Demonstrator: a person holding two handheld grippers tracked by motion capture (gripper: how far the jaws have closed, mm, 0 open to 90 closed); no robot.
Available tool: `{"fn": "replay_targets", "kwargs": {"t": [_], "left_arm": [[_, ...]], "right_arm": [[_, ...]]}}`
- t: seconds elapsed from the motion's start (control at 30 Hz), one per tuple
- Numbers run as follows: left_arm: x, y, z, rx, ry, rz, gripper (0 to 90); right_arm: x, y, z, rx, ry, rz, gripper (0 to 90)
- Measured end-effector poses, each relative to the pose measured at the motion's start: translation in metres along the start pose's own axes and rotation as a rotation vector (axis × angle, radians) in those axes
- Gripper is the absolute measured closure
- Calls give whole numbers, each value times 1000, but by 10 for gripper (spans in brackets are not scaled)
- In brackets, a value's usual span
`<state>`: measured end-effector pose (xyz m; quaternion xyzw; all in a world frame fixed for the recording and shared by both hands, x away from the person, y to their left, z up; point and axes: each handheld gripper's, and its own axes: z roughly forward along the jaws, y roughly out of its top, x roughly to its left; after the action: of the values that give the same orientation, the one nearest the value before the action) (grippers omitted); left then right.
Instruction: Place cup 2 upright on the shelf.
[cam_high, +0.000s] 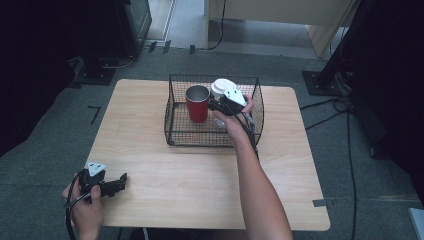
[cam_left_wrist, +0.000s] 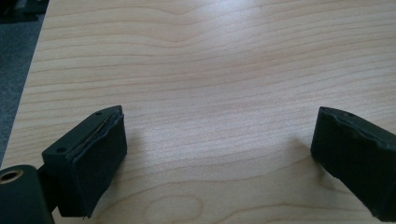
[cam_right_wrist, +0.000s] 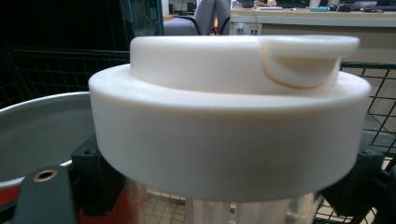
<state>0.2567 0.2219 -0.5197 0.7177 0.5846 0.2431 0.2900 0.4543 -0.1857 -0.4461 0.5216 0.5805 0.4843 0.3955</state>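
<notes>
Right arm: I see the forearm stretched forward from the bottom edge of the high view, reaching over the front wall of the wire basket (cam_high: 175, 107), the wrist bent down into it.
Right hand-held gripper (cam_high: 223, 106): inside the basket, its jaws set on either side of the clear tumbler (cam_right_wrist: 219, 207) just under the lid; in the right gripper view both black jaws sit against the tumbler's sides, so I read it as closed on the tumbler.
Left hand (cam_high: 89, 210): low at the near left corner of the surface (cam_high: 200, 175), well apart from the basket.
Left hand-held gripper (cam_left_wrist: 219, 158): jaws spread wide with bare wood between them (nothing held), pointing across the surface.
Tumbler: upright in the basket's right half, clear-walled, capped by a thick, smooth white plastic lid (cam_right_wrist: 224, 135) with a raised round centre and a flip tab.
Red cup (cam_high: 197, 103): upright just left of the tumbler, red outside, dull grey metal inside, its rim close beside the lid.
Basket: black wire mesh, square, open-topped, at the far middle of the surface.
Surface: pale wood grain, rounded corners, matte.
</notes>
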Motion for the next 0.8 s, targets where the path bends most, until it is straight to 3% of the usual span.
{"fn": "replay_targets", "kwargs": {"t": [0.23,0.43,0.53,0.8], "left_arm": [[0,0,0,0,0,0,42],[0,0,0,0,0,0,42],[0,0,0,0,0,0,42],[0,0,0,0,0,0,42]], "right_arm": [[-3,2,-2,23,10,3,150],[-3,2,-6,22,27,-54,141],[-4,1,-7,21,8,-66,142],[-14,0,-6,33,-47,-42,143]]}}
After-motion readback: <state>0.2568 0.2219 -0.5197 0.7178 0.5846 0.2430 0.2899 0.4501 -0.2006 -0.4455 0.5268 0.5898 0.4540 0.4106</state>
